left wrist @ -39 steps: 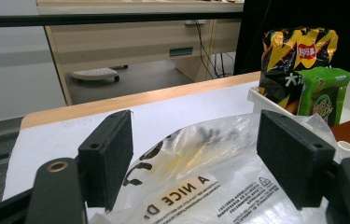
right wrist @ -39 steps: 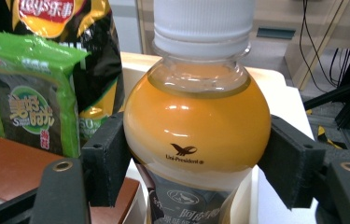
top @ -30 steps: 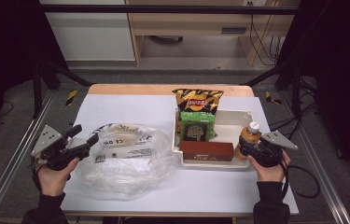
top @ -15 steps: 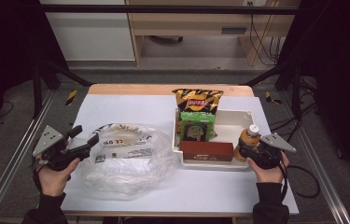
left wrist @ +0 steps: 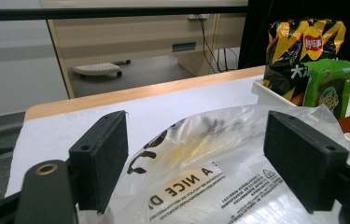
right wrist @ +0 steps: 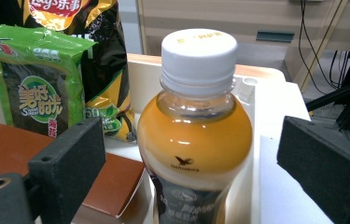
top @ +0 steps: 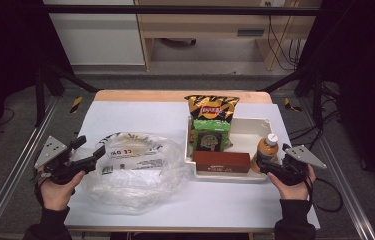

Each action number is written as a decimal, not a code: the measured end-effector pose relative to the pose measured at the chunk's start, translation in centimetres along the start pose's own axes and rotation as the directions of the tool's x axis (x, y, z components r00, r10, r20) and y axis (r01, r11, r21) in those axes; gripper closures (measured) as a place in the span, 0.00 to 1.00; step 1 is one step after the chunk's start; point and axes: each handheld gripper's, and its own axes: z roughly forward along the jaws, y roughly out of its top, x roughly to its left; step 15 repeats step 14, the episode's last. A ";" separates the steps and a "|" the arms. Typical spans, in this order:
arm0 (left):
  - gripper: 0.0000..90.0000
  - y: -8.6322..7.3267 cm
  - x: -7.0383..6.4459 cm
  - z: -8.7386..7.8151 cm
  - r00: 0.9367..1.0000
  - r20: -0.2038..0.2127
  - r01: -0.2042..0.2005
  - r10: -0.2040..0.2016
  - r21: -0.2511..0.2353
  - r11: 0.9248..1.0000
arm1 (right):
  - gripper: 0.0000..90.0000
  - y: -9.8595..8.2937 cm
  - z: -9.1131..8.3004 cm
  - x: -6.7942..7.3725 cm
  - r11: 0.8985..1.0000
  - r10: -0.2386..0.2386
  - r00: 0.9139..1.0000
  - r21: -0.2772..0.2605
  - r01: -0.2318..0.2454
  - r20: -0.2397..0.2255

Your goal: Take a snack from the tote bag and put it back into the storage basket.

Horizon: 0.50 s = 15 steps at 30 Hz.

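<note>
From where I stand, the right gripper (top: 269, 166) sits at the near right corner of the white tray (top: 247, 131), its jaws spread wide on either side of the orange drink bottle (top: 266, 151). In the right gripper view the bottle (right wrist: 195, 135) stands upright between the two black pads (right wrist: 70, 163), with clear air on both sides, so nothing is clamped. The bottle has a white cap and stands in the tray's right end, just beside a brown box (top: 221, 162) lying along the tray's near wall. Behind the box a green snack packet (top: 210, 136) leans upright, and a yellow-and-black crisp bag (top: 211, 107) rises behind that.

Over on the left, the left gripper (top: 89, 151) points toward a crumpled clear plastic bag (top: 135, 170) lying flat on the white table (top: 140, 112). Its jaws are also held well apart; in the left gripper view the bag (left wrist: 219, 172) fills the space between them, though I cannot quite tell whether the pads touch the film or hover just over it
</note>
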 end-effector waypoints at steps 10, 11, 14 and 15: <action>0.20 -0.9 0.3 -0.2 1.000 -0.018 0.000 0.000 0.025 1.000 | 0.04 -0.7 -1.4 -0.2 1.000 0.004 1.000 0.010 -0.003 -0.006; 0.20 -1.0 0.3 -0.2 1.000 -0.018 0.000 0.001 0.027 1.000 | 0.03 -0.7 -1.5 -0.2 1.000 0.013 1.000 0.010 -0.013 -0.005; 0.20 -1.0 0.2 -0.1 1.000 -0.012 -0.002 0.002 0.027 1.000 | 0.03 -0.6 -1.8 -0.3 1.000 0.026 1.000 0.008 -0.026 -0.002; 0.20 -1.0 0.2 -0.1 1.000 -0.012 -0.002 0.002 0.027 1.000 | 0.03 -0.6 -1.8 -0.3 1.000 0.026 1.000 0.008 -0.026 -0.002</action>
